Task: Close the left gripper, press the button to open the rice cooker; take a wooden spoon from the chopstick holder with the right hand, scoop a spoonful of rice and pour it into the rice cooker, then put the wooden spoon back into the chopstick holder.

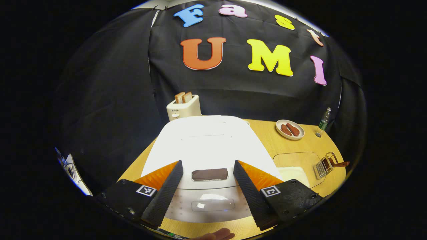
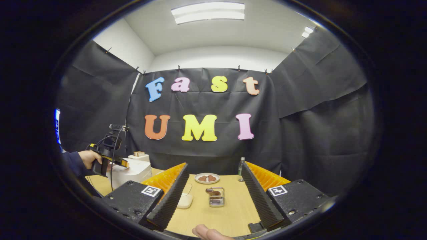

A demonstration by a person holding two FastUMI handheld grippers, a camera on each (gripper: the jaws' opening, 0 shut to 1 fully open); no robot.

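Rice cooker lid down, left claw poised wide over the button

Left gripper view: rice cooker (image 1: 206,146) sits white and closed on the desk (image 1: 267,136), directly under the left claw (image 1: 208,186). Its fingers stand spread wide, holding nothing, straddling the dark button (image 1: 209,174) on the lid front. Toaster (image 1: 183,106) with two slices stands behind the cooker. To the right: plate (image 1: 289,129) with brown pieces, bottle (image 1: 323,122), clear rice container (image 1: 297,166), and wire chopstick holder (image 1: 323,166) with the wooden spoon (image 1: 338,163) handle poking out.

Judgement: the fingers should be brought together first, then lowered as one blunt tip square onto the button's middle; pressing while spread would miss it on both sides.

Right gripper view: right claw (image 2: 215,193) is also wide apart and empty, hanging above the desk's near edge. Chopstick holder sits straight ahead between its fingers, rice container just left of it. At far left a hand (image 2: 87,158) holds the other gripper over the cooker.
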